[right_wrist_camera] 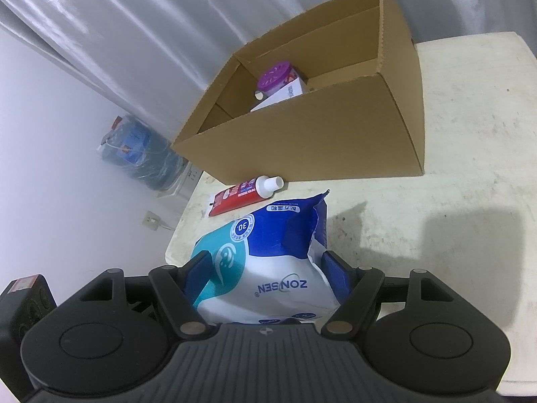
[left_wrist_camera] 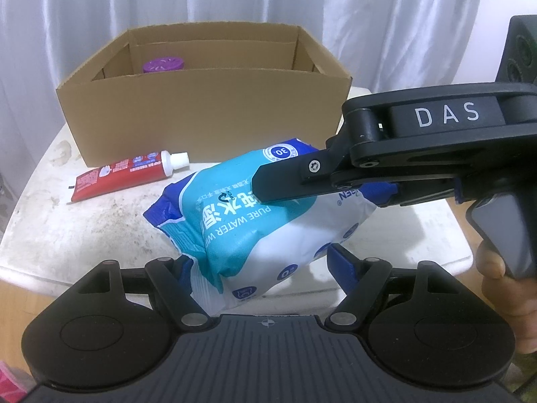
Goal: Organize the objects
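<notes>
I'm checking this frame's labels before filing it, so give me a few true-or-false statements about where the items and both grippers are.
1. Both grippers clamp the wet wipes pack. True: the left gripper and the right gripper each close their fingers on it.
2. The toothpaste tube lies inside the cardboard box. False: it lies on the table, in front of the box.
3. A purple-lidded container sits in the box. True.
4. The toothpaste tube has no cap. False: its white cap is on.
5. The box is closed. False: its top is open.
</notes>
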Demonstrator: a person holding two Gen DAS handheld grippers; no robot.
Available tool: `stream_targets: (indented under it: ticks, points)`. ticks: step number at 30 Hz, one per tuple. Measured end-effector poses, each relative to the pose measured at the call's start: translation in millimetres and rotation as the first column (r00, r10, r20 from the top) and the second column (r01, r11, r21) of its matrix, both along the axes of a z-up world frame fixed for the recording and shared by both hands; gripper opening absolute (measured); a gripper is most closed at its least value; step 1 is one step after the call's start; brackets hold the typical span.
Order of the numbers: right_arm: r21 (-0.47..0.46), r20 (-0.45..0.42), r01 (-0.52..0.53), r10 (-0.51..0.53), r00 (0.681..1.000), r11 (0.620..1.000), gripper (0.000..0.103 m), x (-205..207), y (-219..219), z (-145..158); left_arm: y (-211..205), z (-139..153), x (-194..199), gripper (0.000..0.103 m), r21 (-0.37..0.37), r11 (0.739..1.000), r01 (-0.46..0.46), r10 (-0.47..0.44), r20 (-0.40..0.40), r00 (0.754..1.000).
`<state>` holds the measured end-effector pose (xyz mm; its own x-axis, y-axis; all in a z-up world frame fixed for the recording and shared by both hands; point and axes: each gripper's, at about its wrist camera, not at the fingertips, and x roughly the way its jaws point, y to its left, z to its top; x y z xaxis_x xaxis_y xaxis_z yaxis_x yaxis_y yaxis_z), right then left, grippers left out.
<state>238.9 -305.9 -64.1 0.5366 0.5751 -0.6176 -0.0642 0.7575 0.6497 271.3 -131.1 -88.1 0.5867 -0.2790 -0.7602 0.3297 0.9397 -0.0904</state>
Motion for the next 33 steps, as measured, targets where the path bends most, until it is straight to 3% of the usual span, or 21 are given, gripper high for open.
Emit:
stream_targets:
  ticks: [33]
  points:
    - [-0.043,0.122,0.027,-0.022,0.992,0.999,0.076,-3.3,-9.2,52.9,-10.9,43.2,-4.2,0.077,-0.022,1.0,0.019,-0.016,0.115,0.993]
